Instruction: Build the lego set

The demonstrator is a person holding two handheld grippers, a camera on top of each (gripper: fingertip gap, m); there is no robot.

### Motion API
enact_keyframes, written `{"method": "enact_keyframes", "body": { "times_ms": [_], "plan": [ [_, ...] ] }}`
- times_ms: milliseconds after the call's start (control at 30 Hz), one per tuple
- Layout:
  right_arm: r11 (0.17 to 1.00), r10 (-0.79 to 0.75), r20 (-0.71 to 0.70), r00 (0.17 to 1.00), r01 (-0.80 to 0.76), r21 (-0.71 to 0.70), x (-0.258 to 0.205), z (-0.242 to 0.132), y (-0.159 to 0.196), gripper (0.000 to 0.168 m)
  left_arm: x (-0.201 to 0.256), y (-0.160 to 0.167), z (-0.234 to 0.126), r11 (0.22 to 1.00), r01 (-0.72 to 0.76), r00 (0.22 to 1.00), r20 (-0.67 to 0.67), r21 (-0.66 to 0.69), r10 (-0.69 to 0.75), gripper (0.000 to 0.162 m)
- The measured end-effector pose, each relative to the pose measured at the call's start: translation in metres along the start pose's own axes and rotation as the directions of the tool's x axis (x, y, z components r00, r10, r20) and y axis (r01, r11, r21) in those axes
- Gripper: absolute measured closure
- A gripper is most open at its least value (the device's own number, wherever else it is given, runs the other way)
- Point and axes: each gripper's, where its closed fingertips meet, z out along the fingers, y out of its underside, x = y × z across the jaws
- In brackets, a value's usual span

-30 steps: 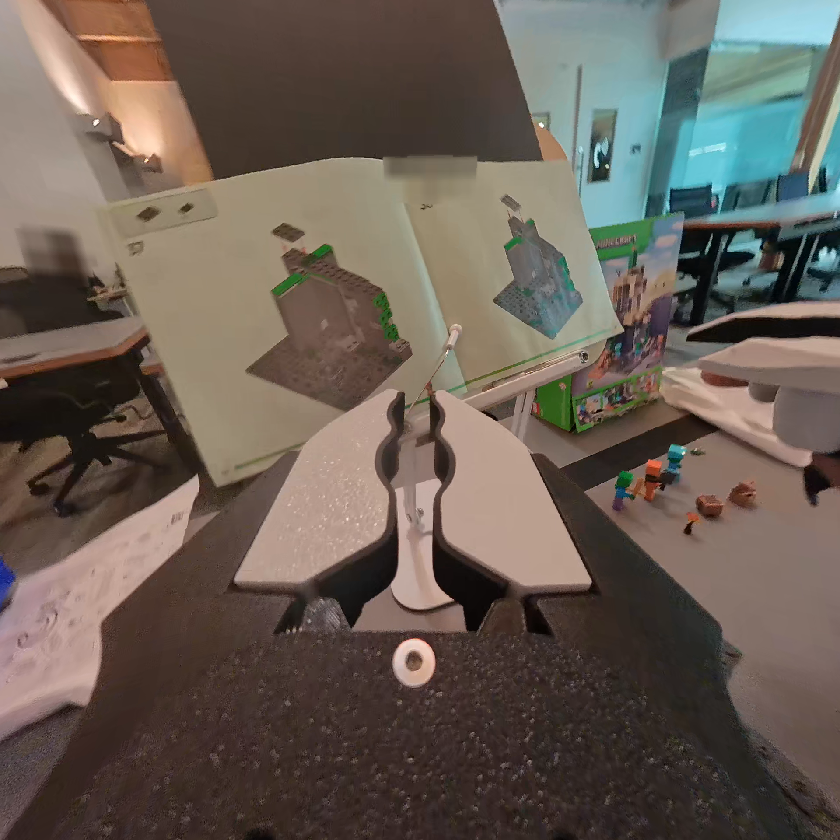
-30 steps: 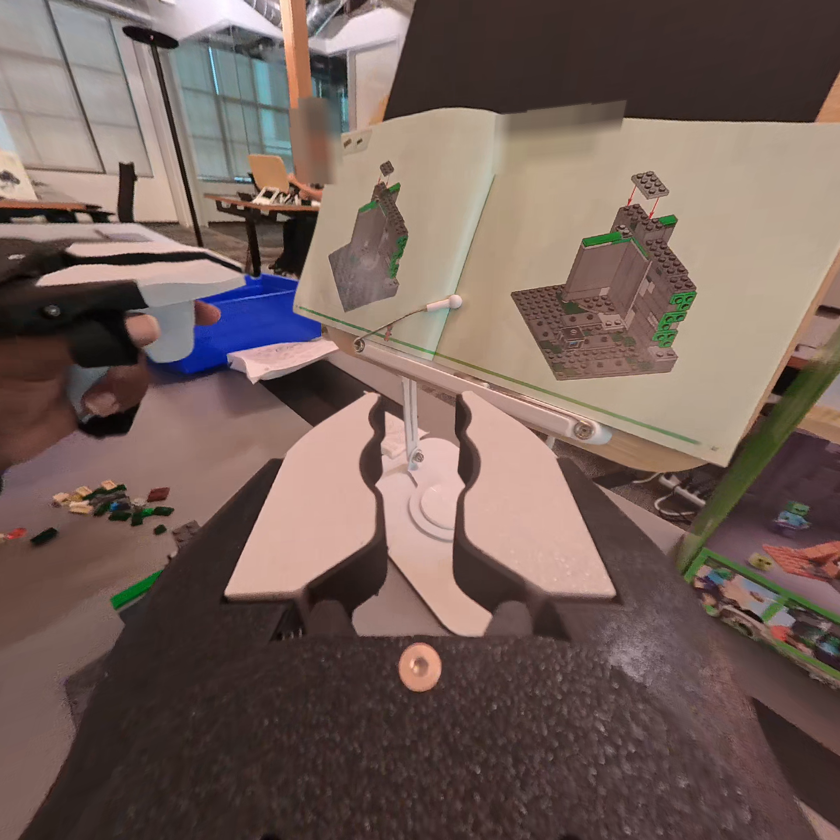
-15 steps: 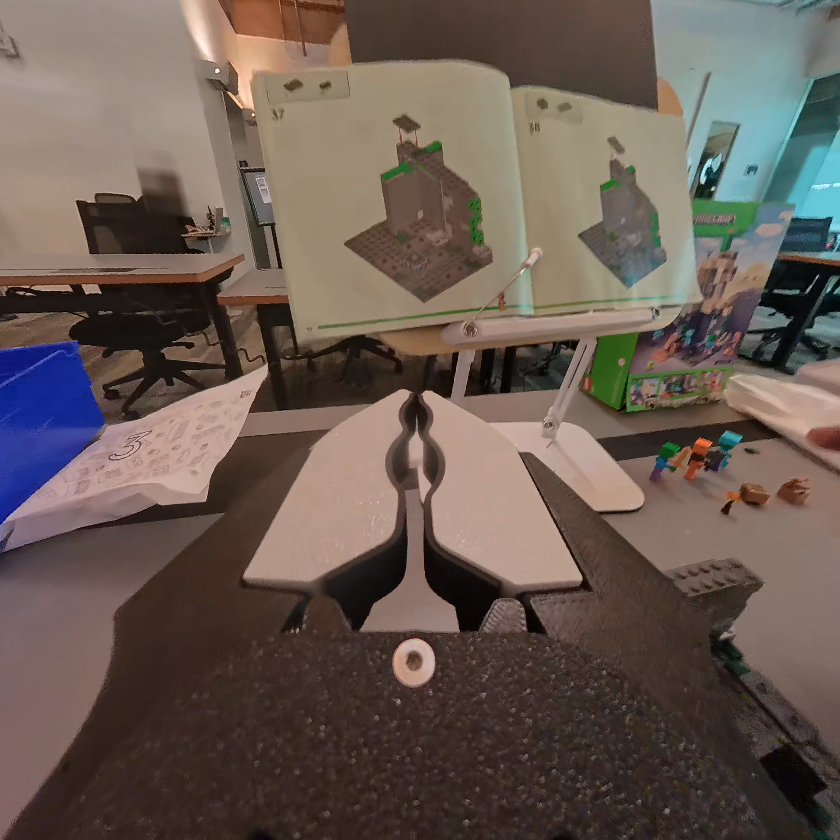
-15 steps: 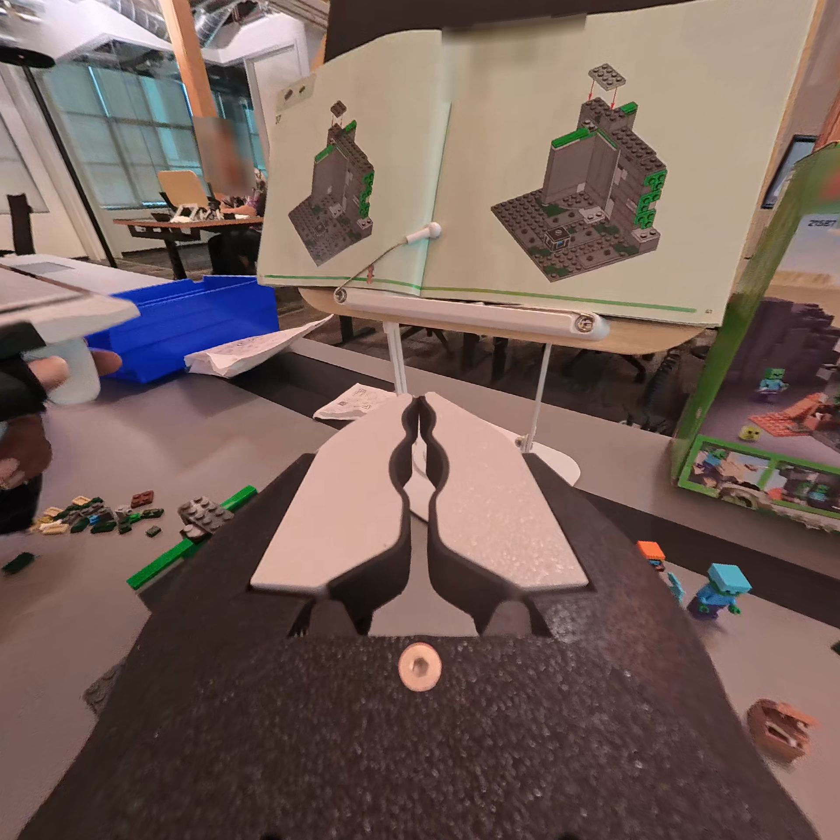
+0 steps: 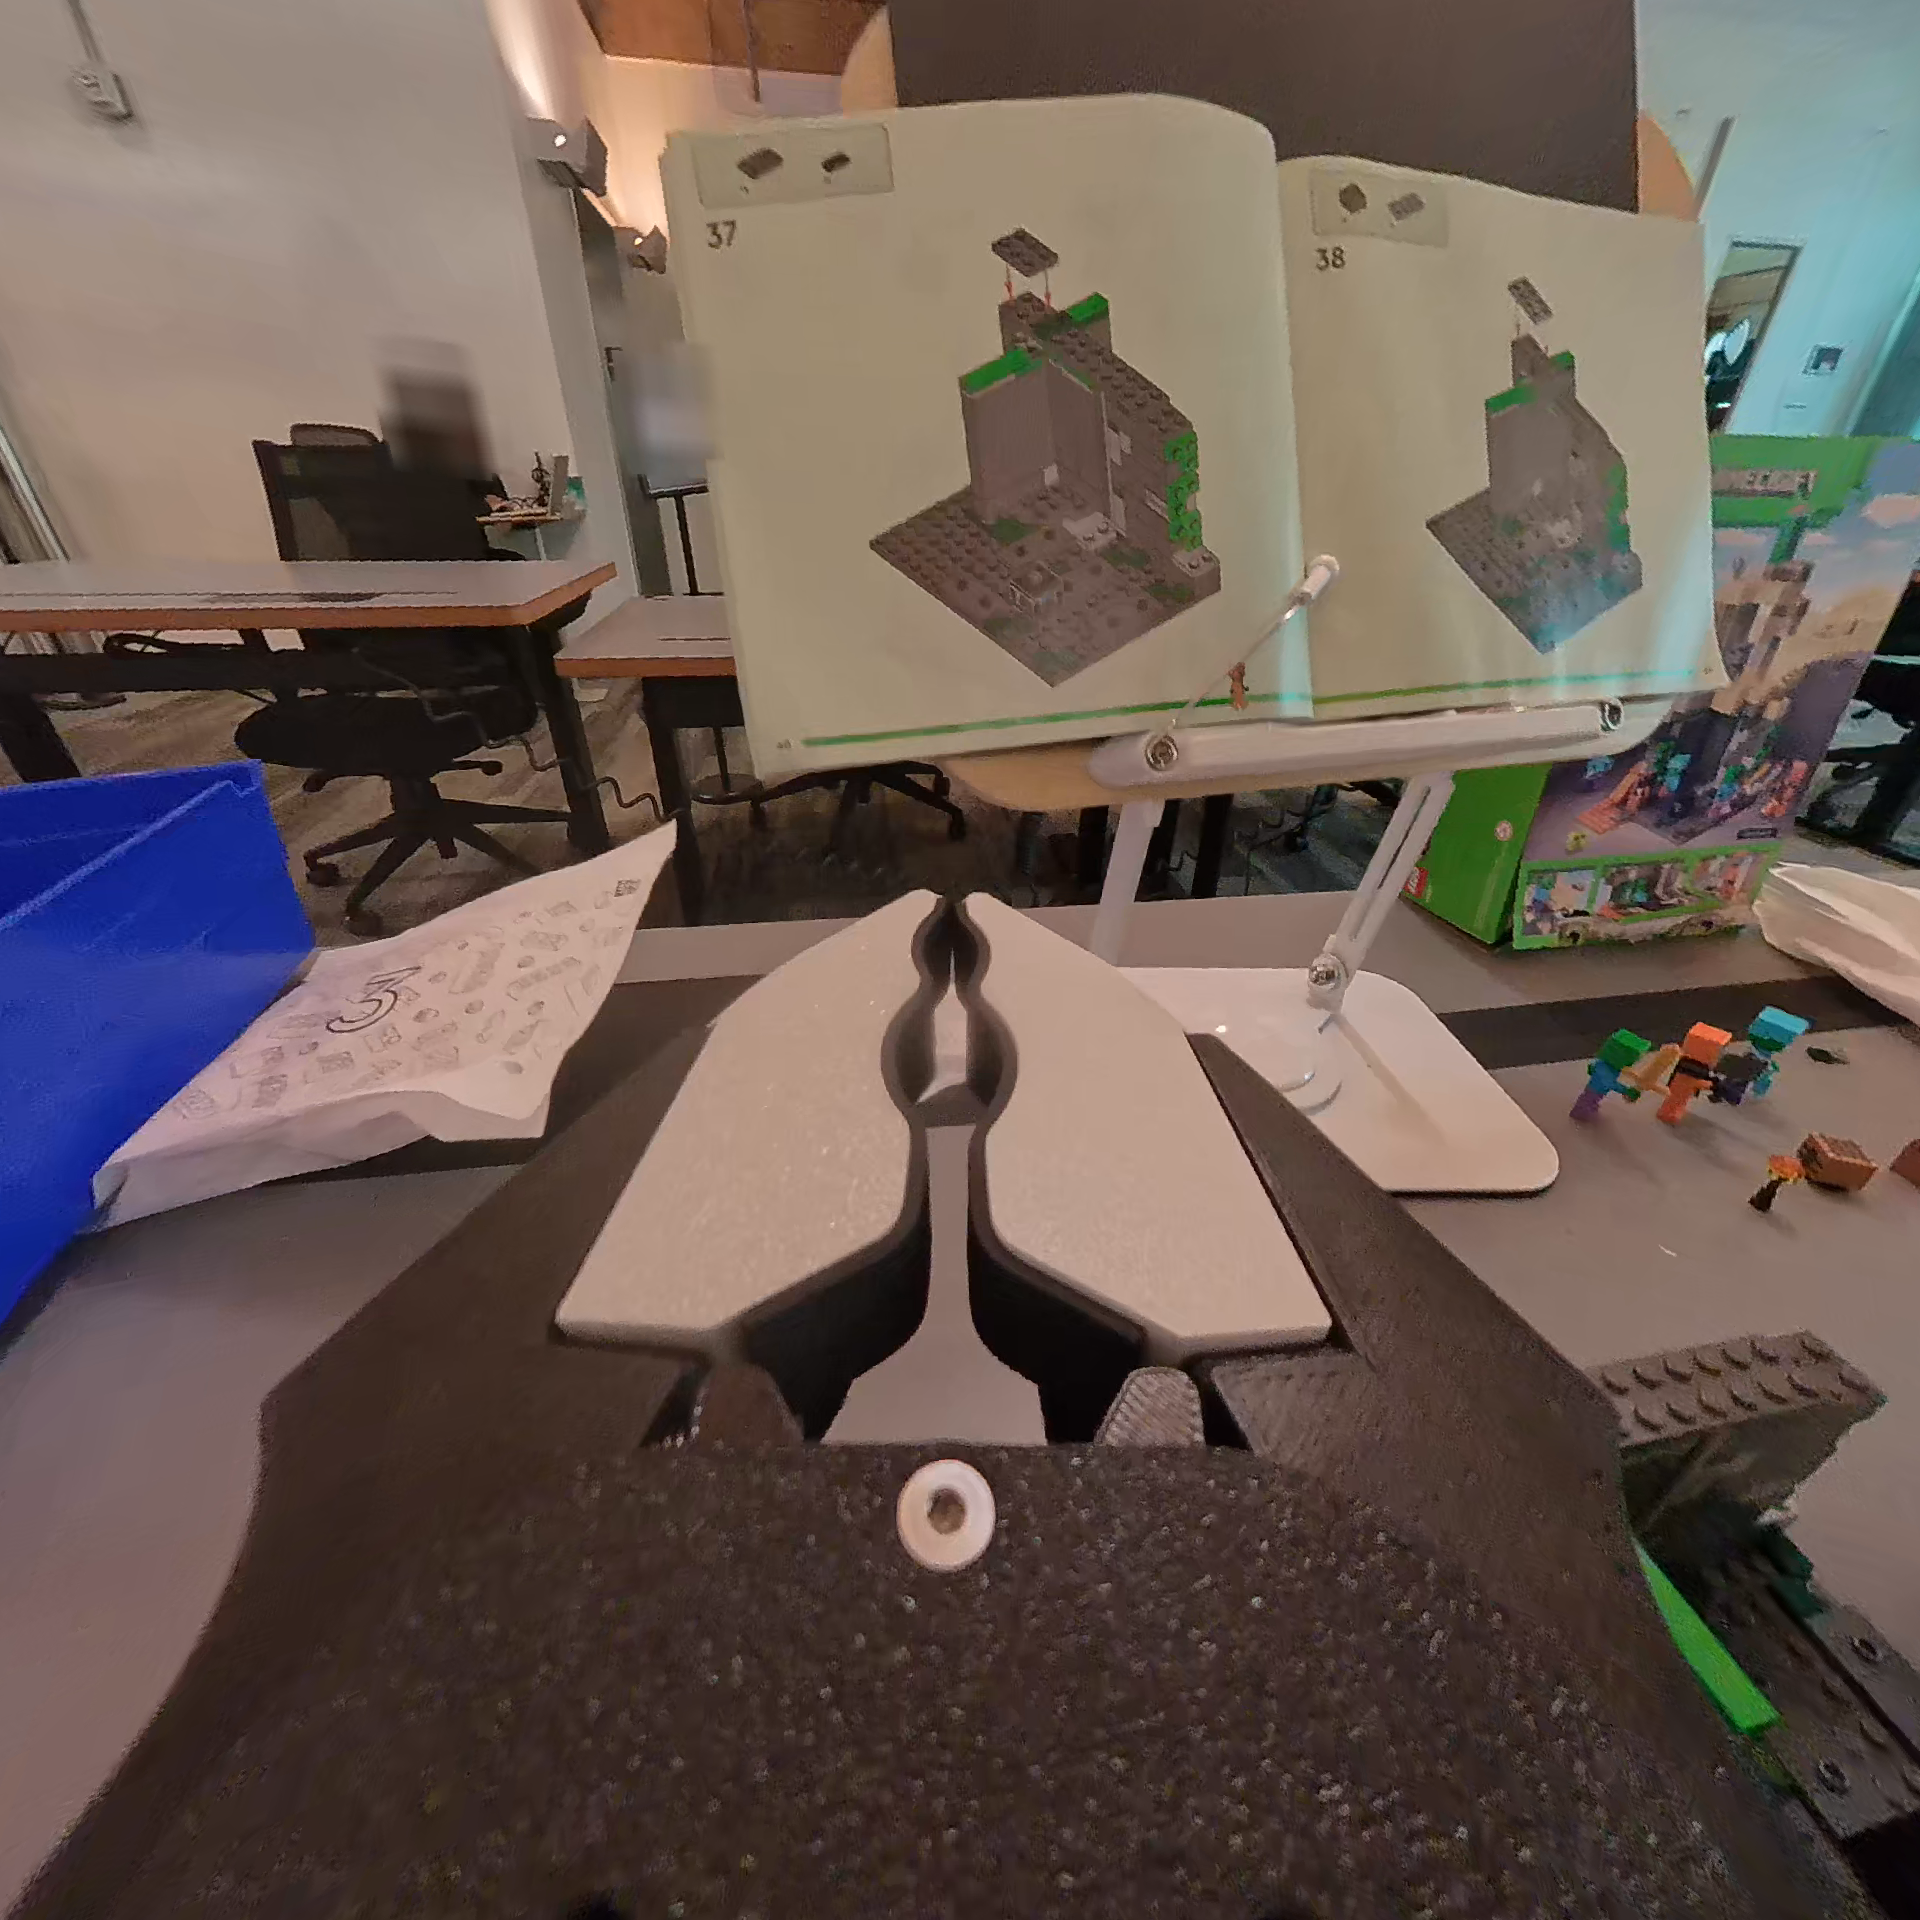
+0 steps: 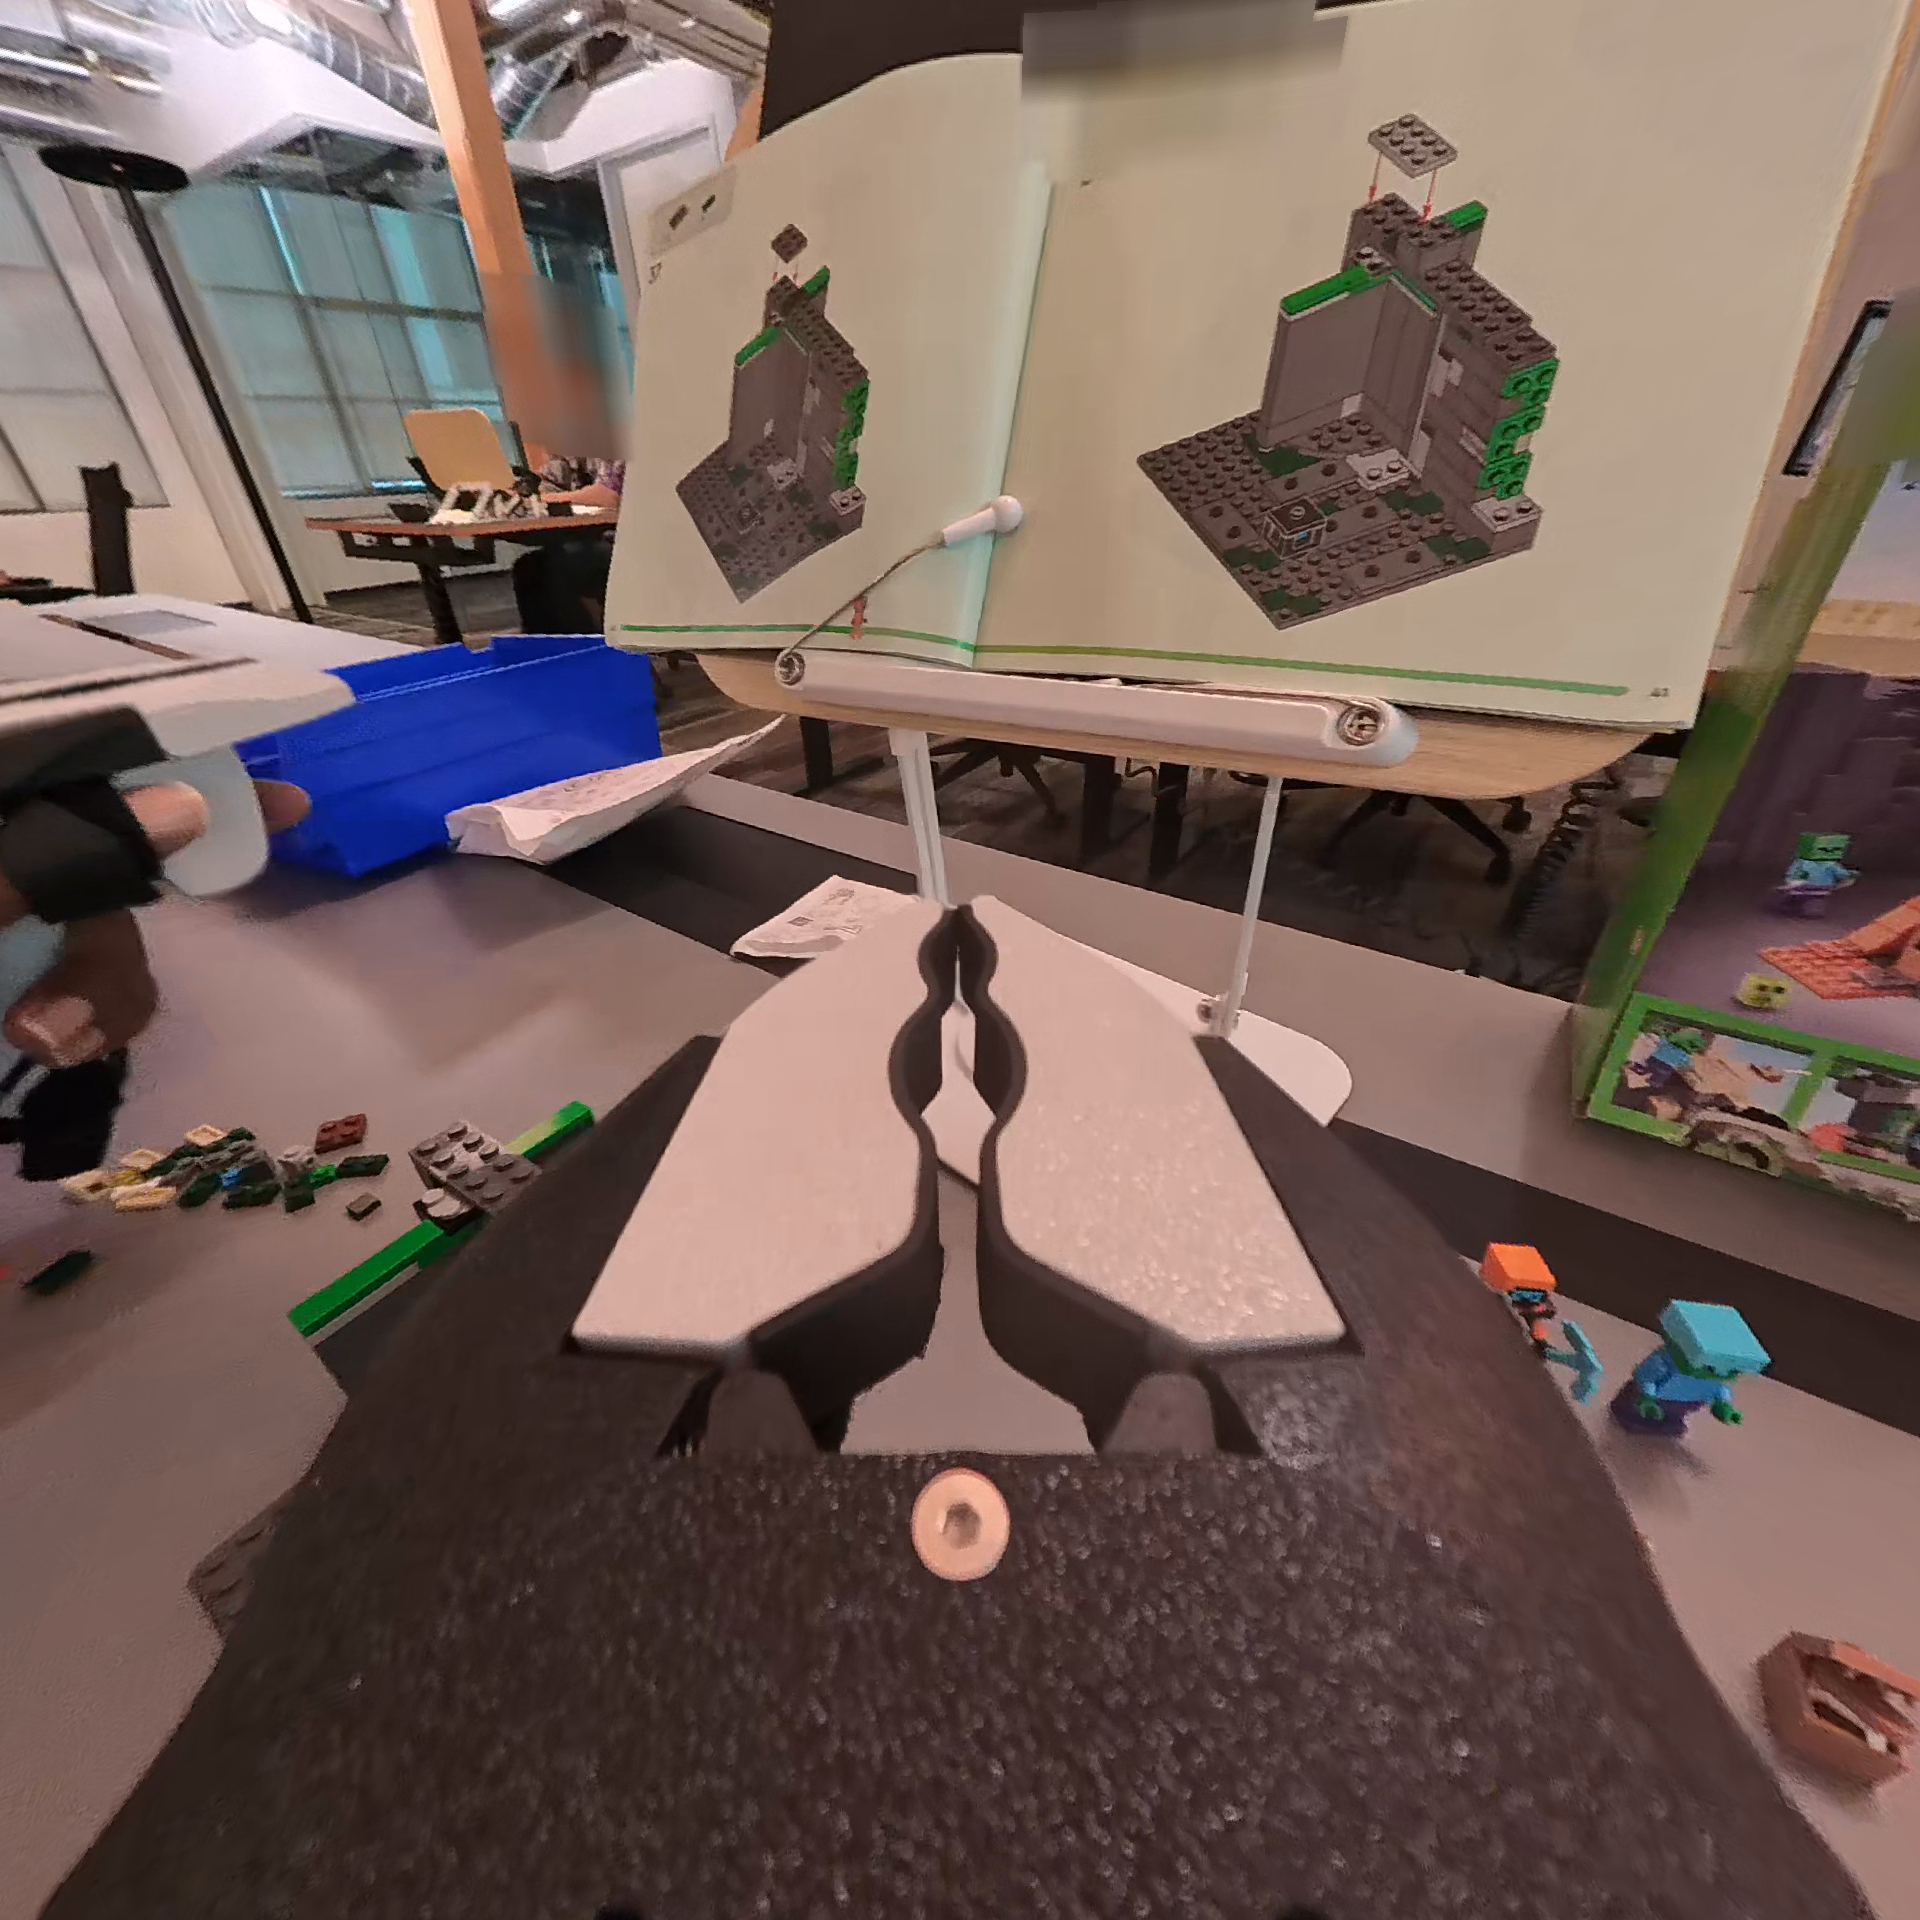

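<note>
1. Pale green paper is filling both views: I am holding both tools up toward the open pale-green instruction booklet (image 5: 1174, 436), propped on the white metal book stand (image 5: 1361, 1039), and reading the drawn step where a small dark grey plate goes on top of the tower.
2. I am keeping my left gripper (image 5: 954, 925) pinched to a thin slit, tips all but touching, with nothing between them. My right gripper (image 6: 958, 920) is the same, narrow and empty.
3. The partly built dark grey and green lego model (image 5: 1756, 1475) is sitting low at the right edge of the left wrist view, just beside my left tool; only its studded corner and a green strip show, so I cannot tell how far the tower has risen.
4. The scatter of small loose bricks (image 6: 281, 1169) is lying on the grey table (image 6: 436, 997) to the left in the right wrist view, below the hand (image 6: 73, 935) carrying my left tool.
5. To do this well, I judge that I should match the pictured plate by stud count against that pile, then spread one tool before reaching and grip the plate by its long edges.
6. The three small blocky figures (image 5: 1688, 1070) are standing well clear, near the green set box (image 5: 1621, 831).
</note>
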Motion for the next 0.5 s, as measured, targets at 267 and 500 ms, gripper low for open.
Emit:
{"method": "enact_keyframes", "body": {
  "times_ms": [267,500],
  "plan": [
    [1.000,0.004,-0.064,0.998,-0.004,-0.007,0.018,-0.002,0.002,0.168,-0.019,-0.055,0.032,1.000,0.005,1.000,0.018,0.012,-0.005,0.162],
    [1.000,0.012,-0.063,0.998,-0.012,-0.009,0.022,-0.002,0.002,0.168,-0.038,-0.103,0.082,0.999,-0.028,0.998,0.054,0.021,0.027,0.162]
  ]
}}
